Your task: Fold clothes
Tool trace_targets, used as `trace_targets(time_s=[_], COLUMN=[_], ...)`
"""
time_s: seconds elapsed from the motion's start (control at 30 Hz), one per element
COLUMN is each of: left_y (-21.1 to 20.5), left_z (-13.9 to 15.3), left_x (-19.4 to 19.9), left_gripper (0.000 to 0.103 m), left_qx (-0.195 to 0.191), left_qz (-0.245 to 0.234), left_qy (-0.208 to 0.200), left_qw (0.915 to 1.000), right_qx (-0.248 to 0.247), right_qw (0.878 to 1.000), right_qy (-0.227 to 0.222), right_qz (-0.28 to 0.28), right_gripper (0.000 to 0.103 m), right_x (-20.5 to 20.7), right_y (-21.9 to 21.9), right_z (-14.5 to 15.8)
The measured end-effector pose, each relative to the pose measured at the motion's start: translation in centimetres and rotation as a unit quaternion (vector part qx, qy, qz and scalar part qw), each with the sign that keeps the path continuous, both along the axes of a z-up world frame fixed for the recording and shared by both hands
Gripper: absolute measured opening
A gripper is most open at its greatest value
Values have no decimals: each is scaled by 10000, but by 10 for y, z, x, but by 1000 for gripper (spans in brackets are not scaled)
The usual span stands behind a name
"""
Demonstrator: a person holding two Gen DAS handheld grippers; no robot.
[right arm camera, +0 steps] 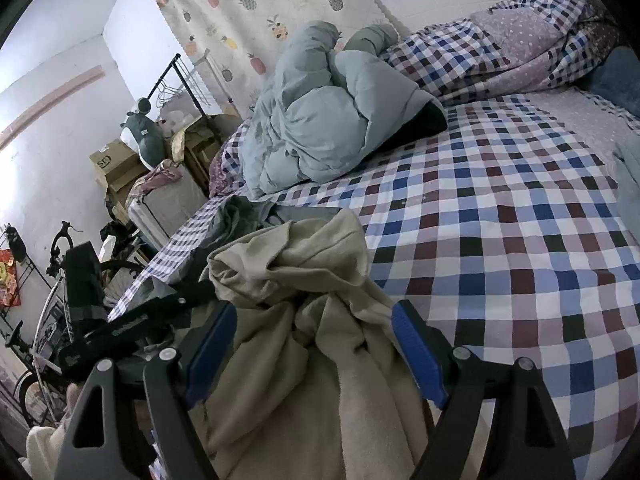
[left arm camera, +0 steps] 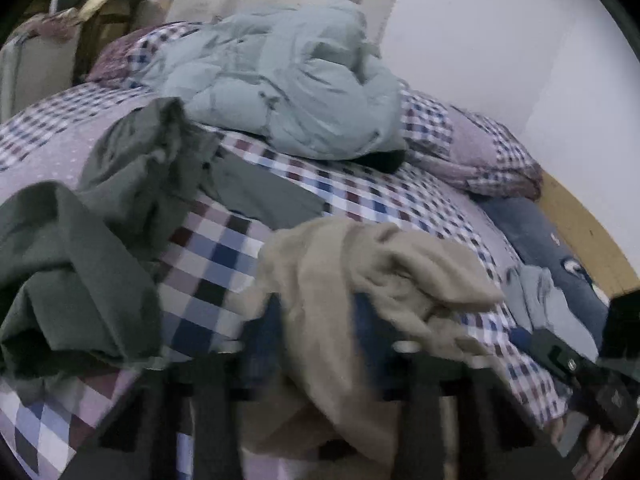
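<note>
Beige fabric, a crumpled garment (right arm camera: 304, 320), bunches between the blue pads (right arm camera: 418, 354) of the right tool (right arm camera: 314, 354), whose jaws stand apart around the cloth without pinching it. From the left wrist view, the same beige garment (left arm camera: 360, 280) drapes over the left tool (left arm camera: 316, 332); blur and cloth hide its jaws, so their state cannot be told. Both sit at the bed's (right arm camera: 500, 220) near edge. 1 olive-green garment (left arm camera: 88, 240) lies heaped toward the left edge, and a pale blue quilted jacket (right arm camera: 320, 120) rests near the far edge.
</note>
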State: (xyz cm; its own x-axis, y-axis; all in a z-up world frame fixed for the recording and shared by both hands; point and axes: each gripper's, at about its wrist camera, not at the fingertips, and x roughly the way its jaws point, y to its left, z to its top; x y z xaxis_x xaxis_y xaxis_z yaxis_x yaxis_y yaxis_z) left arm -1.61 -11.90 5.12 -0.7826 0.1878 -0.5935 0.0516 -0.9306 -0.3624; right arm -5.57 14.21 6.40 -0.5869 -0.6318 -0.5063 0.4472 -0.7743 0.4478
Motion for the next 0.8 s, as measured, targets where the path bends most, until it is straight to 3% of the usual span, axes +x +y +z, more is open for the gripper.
trace_targets(time_s=[0.1,0.23,0.4,0.5,0.6,0.7,0.8], left_y=[14,32,81,106,105,93,77], left_z=[11,29,49,44,38,38,38], left_x=[10,28,55,61,55,54,57], left_gripper=[8,4,1,1,1,2,10], left_qx=[-165,-135,-268,-607,-608,-361,-218], left_qz=[-117,-351,-1432,-1750,-1641,-1427,-1220], left_qy=[216,618,1133,1071,906,895,912], left_qw=[9996,9974,9828,9768,9804,9850,9881], right_qx=[3,-6,-106,-254,-285,-275,-276], right_qw=[10000,9999,9998,9994,9991,9991,9992], right_qy=[-15,-20,67,95,81,67,64], right_qz=[-40,-110,-181,-236,-306,-316,-275], right_gripper=[83,83,83,83,83,83,83], right_x=[-2,-4,-3,-3,-5,-5,-7], right_y=[3,8,17,27,33,32,27], right_z=[0,0,7,12,12,11,10])
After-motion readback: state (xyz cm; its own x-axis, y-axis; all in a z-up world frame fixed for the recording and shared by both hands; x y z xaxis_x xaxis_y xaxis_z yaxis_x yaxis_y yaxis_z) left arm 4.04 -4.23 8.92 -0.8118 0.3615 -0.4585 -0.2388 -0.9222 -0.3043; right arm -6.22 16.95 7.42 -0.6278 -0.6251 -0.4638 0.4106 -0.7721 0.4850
